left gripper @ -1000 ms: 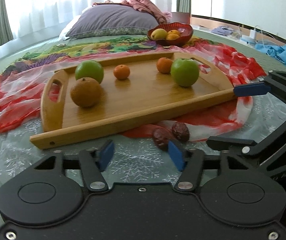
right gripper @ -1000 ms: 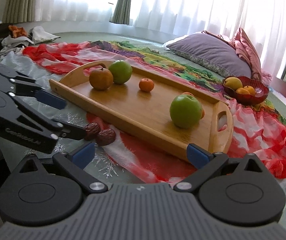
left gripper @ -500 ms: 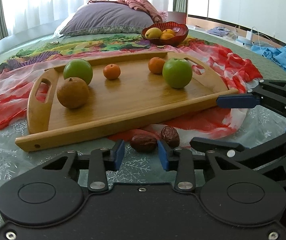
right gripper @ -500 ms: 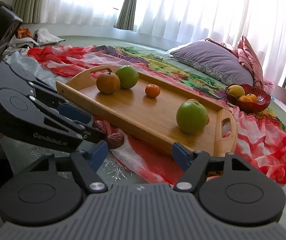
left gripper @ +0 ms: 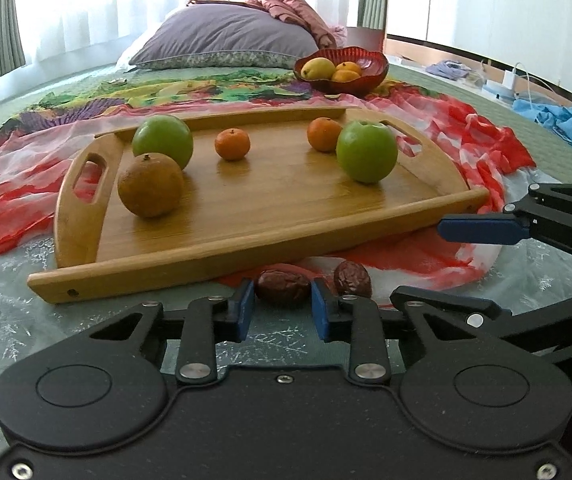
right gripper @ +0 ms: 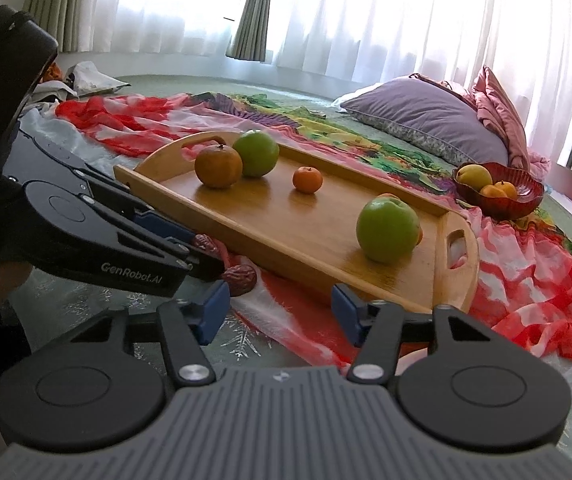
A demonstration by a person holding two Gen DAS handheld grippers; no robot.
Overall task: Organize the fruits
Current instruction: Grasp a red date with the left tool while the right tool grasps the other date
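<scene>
Two dates (tray behind)

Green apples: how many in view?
2, both on the wooden tray. One green apple sits at its left end behind the brown orange; the other sits near the right handle. None seen in the red bowl.

The left gripper pinches a date. Another date lies just right of it. Beyond stands a wooden tray bearing fruit.
</scene>
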